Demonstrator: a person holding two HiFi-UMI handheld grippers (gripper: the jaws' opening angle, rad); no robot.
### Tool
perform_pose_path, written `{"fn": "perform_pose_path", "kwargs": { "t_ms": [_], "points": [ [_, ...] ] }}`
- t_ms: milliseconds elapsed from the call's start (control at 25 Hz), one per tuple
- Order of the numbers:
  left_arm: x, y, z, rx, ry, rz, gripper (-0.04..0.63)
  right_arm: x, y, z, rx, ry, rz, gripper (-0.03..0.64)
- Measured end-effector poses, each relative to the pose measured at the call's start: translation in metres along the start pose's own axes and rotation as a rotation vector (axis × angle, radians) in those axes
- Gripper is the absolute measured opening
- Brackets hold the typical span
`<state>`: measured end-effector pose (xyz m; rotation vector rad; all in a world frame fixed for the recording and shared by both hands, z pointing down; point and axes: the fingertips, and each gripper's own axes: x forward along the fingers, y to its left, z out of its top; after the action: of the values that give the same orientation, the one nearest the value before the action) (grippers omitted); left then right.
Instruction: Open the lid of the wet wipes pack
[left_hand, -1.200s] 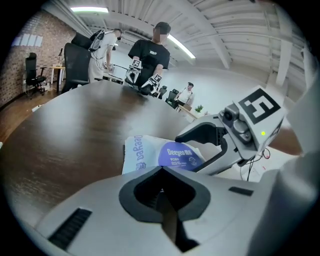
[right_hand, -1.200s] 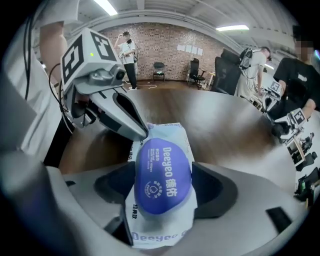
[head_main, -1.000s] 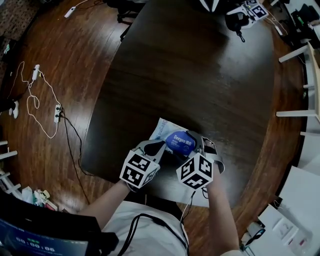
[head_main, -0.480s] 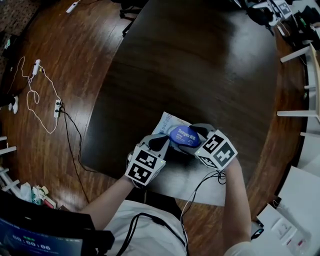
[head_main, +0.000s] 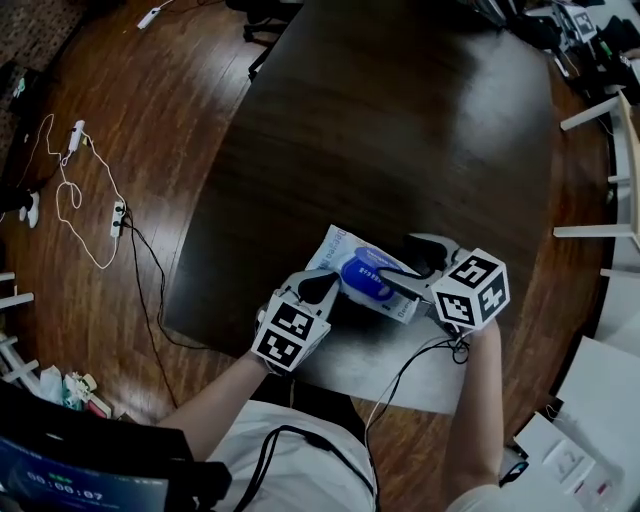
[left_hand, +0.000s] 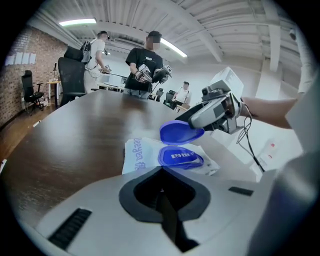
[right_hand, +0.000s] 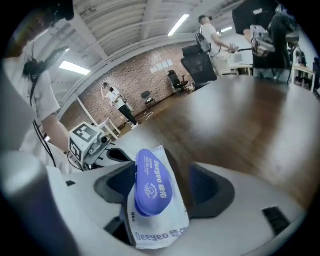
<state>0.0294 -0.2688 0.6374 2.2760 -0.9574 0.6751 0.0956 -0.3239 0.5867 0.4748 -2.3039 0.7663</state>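
The wet wipes pack (head_main: 333, 252) lies near the near edge of the table (head_main: 400, 130), straight in front of you and between your two grippers. Its blue lid (left_hand: 181, 132) stands tilted up off the blue oval frame beneath it. I judge the opening well along, though the flap is not laid fully back.

Your right gripper (left_hand: 194, 119) has its jaws closed on the lid's rim, with the printed face of the flap turned toward its camera. Your left gripper (left_hand: 160, 171) has its jaws pressed together at the pack's near edge (whether a fold of wrapper is caught between them, I cannot tell).

Expect the pack to be light and soft, and its film is probably slick. It will likely lift or slide along with the lid unless that near edge is pinned. The lid looks like thin, stiff plastic on a moulded hinge, so take it at the free rim and swing it in an arc. A straight pull could drag the whole pack off the table. Hold the flat sealed edge, not the squashy middle.
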Motion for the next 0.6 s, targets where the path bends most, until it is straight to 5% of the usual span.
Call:
{"fn": "perform_pose_path", "kwargs": {
  "t_ms": [240, 320, 600],
  "points": [
    [-0.009, -0.007, 0.003, 0.015, -0.086, -0.023, -0.003, -0.018, -0.033, 0.006, -0.029, -0.162, -0.208, 0.333],
    [-0.011, -0.009, 0.004, 0.035, -0.109, -0.025, -0.003, -0.021, -0.045, 0.001, -0.029, -0.195, -0.268, 0.262],
    [-0.013, -0.007, 0.005, 0.007, -0.122, -0.025, -0.003, -0.026, -0.073, -0.011, 0.204, -0.376, -0.345, 0.250]
  ]
}}
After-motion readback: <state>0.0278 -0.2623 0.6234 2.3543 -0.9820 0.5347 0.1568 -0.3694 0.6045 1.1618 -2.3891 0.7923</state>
